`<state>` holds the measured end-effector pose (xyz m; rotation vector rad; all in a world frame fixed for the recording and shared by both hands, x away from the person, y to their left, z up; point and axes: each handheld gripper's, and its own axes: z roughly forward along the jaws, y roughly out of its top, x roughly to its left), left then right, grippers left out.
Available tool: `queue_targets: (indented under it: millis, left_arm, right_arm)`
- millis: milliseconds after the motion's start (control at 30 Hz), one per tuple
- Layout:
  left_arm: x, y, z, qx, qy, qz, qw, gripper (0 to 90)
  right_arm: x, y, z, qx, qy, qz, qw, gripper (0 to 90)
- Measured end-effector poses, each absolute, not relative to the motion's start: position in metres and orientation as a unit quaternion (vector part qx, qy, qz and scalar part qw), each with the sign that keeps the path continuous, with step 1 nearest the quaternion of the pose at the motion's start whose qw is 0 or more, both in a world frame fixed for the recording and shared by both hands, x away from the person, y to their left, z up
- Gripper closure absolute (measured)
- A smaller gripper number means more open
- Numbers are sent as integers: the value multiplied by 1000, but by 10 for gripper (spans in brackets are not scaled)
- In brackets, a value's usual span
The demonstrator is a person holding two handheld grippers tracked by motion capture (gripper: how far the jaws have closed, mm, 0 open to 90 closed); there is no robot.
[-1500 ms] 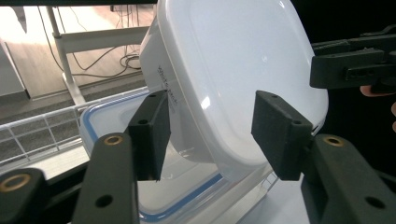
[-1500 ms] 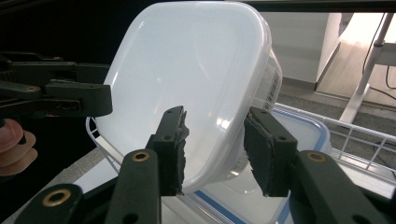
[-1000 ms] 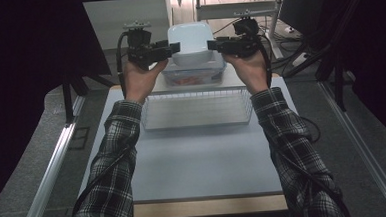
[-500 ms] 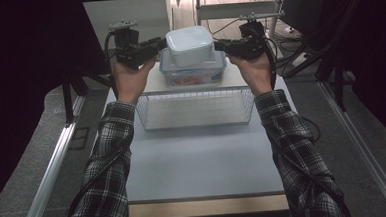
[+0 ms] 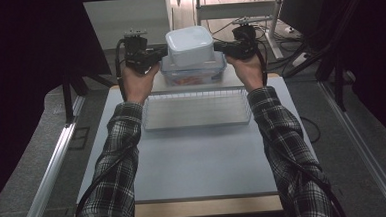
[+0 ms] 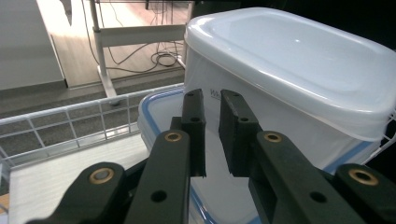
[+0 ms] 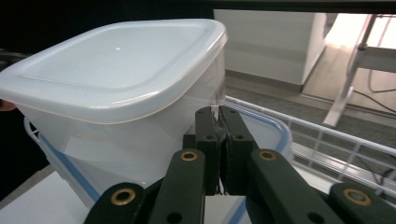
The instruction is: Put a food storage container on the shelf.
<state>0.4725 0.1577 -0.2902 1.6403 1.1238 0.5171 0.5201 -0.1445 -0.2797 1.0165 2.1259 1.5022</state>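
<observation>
While both grippers flank it, white tub point(image 5: 189, 45) tops clip-lid box point(image 5: 194, 73).

The high view looks forward and down over the table point(image 5: 198, 158) from its near edge. Each gripper view sits close beside the white tub point(image 6: 299, 79), at the far edge, facing it from opposite sides.

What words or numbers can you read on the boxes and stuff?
White tub: a small dark print on its side wall, just past the left gripper, half hidden and too blurred to read.
Blue-rimmed box underneath: no writing shows.
Wire basket: no writing shows.
</observation>
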Motion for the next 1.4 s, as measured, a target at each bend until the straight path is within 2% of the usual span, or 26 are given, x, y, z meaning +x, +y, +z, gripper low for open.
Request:
queue_targets:
  millis: [467,667,967,1167,1400]
  left_arm:
    - [477,155,-292,679,473,211,519,810]
    - [467,163,-291,686,459,222,520,676]
    - [439,167,-299,707,434,237,506,468]
    - [420,166,-310,720,416,221,510,338]
    - [401,160,-327,731,398,208,514,220]
  right_arm:
    - [502,-146,-274,343,756,531,169,859]
    - [499,-150,-278,351,751,531,175,775]
    - [482,-169,-293,342,749,548,148,564]
    - [463,-176,-301,324,753,554,141,454]
    - [442,-178,-308,310,761,553,139,367]
